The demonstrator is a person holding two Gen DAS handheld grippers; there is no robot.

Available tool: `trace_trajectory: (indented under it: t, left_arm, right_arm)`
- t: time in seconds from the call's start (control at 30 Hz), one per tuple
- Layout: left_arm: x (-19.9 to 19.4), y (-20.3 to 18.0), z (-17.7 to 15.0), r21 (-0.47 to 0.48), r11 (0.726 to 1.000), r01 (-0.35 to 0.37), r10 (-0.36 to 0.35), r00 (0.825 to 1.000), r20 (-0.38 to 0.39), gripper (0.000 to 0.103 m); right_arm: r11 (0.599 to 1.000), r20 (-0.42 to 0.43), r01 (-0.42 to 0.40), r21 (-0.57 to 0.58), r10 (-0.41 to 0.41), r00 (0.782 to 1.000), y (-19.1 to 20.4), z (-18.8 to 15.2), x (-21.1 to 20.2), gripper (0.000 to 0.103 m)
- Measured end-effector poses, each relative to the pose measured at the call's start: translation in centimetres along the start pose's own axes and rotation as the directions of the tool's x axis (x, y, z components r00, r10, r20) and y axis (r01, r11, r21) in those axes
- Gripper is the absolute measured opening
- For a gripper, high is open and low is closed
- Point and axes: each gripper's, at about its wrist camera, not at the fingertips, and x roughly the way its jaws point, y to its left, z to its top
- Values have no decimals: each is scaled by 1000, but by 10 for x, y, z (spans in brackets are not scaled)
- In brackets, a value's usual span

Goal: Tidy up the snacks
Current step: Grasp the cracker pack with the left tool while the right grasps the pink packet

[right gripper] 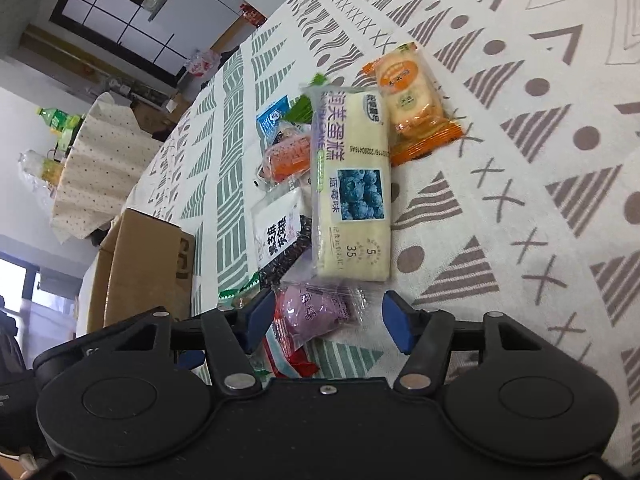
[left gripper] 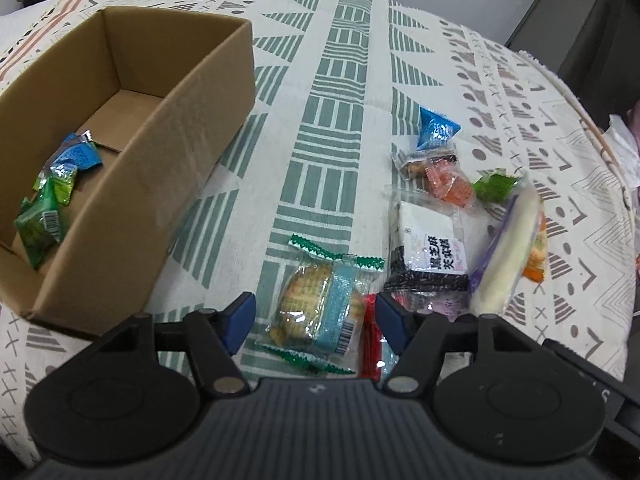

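Note:
A pile of snack packets lies on the patterned tablecloth. In the left wrist view my left gripper is open around a clear biscuit packet with green zigzag ends. A cardboard box at the left holds green and blue packets. In the right wrist view my right gripper is open around a purple cake packet. Beyond it lie a long blueberry cake packet, an orange cracker packet and a black-and-white sesame packet.
A blue triangular packet, an orange sweet packet and a red packet lie in the pile. The tablecloth's edge falls away at the right. A second covered table with bottles stands beyond.

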Motion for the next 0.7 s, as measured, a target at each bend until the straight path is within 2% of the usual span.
trace_trajectory:
  t: [0.27, 0.4, 0.53, 0.6, 0.7]
  left_arm:
    - [17, 3, -3, -10, 1000, 1, -1, 999, -44, 59]
    - [14, 3, -5, -30, 999, -16, 15, 999, -31, 48]
    - [7, 3, -5, -34, 999, -9, 8, 999, -36, 47]
    - [2, 4, -5, -39, 999, -7, 6, 999, -34, 47]
    - [-7, 5, -6, -38, 999, -3, 2, 1000, -22, 47]
  right_arm:
    - [999, -2, 2, -47, -3, 1000, 3, 1, 7, 60]
    - [992, -2, 25, -124, -25, 1000, 12, 0, 12, 61]
    - [988, 3, 35, -151, -35, 999, 15, -2, 13, 61]
    - [986, 9, 47, -163, -46, 999, 16, -3, 13, 56]
    - [979, 18, 76, -190, -74, 997, 19, -6, 13, 42]
